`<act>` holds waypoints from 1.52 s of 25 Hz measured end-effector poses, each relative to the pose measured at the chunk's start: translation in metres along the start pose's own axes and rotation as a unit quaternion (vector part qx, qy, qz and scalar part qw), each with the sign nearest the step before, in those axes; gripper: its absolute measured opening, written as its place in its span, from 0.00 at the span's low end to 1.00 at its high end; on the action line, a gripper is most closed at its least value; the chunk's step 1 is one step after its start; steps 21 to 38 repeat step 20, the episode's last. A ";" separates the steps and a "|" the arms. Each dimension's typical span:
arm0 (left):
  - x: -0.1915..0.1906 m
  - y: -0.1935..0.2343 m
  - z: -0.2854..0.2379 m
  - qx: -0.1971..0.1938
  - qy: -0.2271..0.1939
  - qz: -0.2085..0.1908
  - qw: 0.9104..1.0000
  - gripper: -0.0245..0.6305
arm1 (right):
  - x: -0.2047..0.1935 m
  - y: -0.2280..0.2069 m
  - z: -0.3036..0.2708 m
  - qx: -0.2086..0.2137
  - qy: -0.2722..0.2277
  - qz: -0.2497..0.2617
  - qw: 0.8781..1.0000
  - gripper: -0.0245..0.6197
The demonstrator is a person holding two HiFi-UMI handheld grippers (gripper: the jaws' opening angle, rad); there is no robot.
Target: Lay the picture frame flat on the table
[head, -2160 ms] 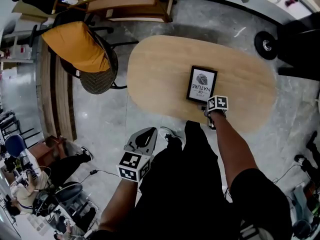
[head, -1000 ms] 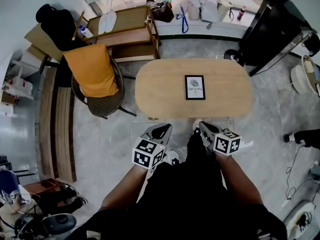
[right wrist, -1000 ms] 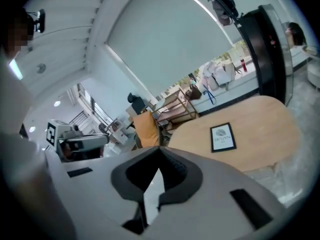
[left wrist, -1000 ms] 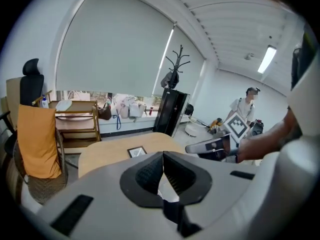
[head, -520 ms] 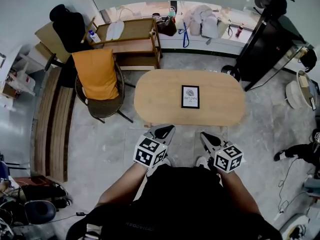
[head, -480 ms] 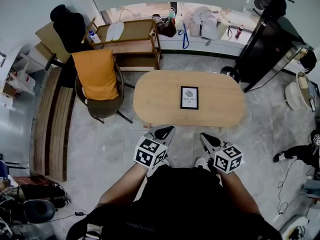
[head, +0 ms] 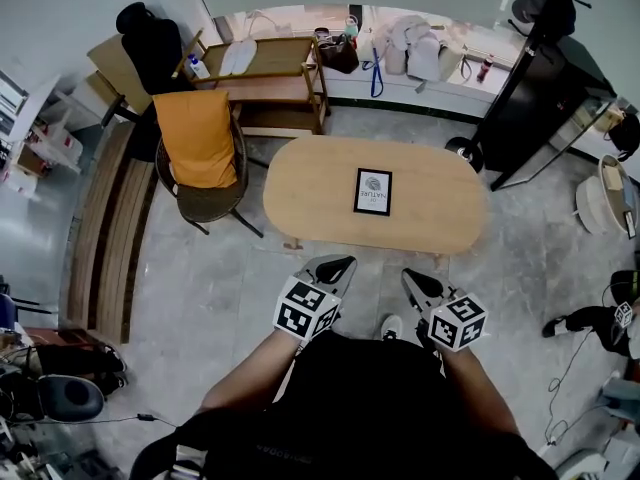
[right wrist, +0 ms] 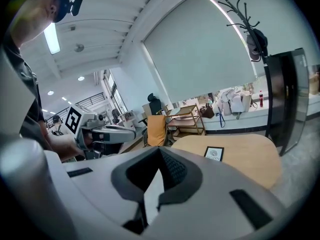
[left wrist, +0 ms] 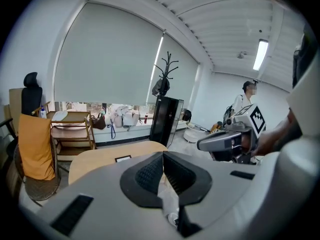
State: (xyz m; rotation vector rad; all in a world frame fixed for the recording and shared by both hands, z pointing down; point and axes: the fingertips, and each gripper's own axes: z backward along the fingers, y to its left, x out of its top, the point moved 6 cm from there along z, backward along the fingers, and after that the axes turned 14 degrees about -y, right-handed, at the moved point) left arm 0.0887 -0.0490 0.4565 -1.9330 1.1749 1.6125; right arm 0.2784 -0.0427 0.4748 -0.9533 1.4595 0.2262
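Observation:
The black picture frame [head: 372, 191] with a white print lies flat, face up, in the middle of the oval wooden table [head: 310, 188]. Both grippers hang over the floor in front of the person's body, well short of the table. My left gripper [head: 338, 264] is shut with nothing in it, its pads meeting. My right gripper [head: 412, 278] is shut and empty too. The left gripper view has the frame [left wrist: 122, 158] small on the table beyond the left gripper [left wrist: 163, 159]. In the right gripper view the frame [right wrist: 214, 153] lies past the right gripper [right wrist: 159, 156].
A wicker chair with an orange cloth [head: 195, 138] stands at the table's left end. A wooden shelf cart [head: 265, 73] is behind it, bags along the far wall, a black cabinet [head: 535, 98] at the right. A person [left wrist: 248, 91] stands far off.
My right gripper has come away from the frame's near edge. The person has stepped back from the table, and both grippers now hang side by side close to the body. The frame stays flat.

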 end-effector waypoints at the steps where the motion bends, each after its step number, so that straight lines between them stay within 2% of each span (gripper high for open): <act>1: -0.001 -0.004 0.000 0.000 0.002 -0.001 1.000 0.04 | -0.001 -0.001 0.004 0.000 -0.001 -0.002 1.000 0.04; 13: 0.000 -0.013 0.002 -0.002 0.005 -0.017 1.000 0.04 | -0.005 -0.004 0.018 0.002 0.002 -0.008 1.000 0.04; 38: 0.000 -0.008 0.000 0.004 0.007 -0.013 1.000 0.04 | -0.003 -0.003 0.014 0.005 0.001 -0.004 1.000 0.04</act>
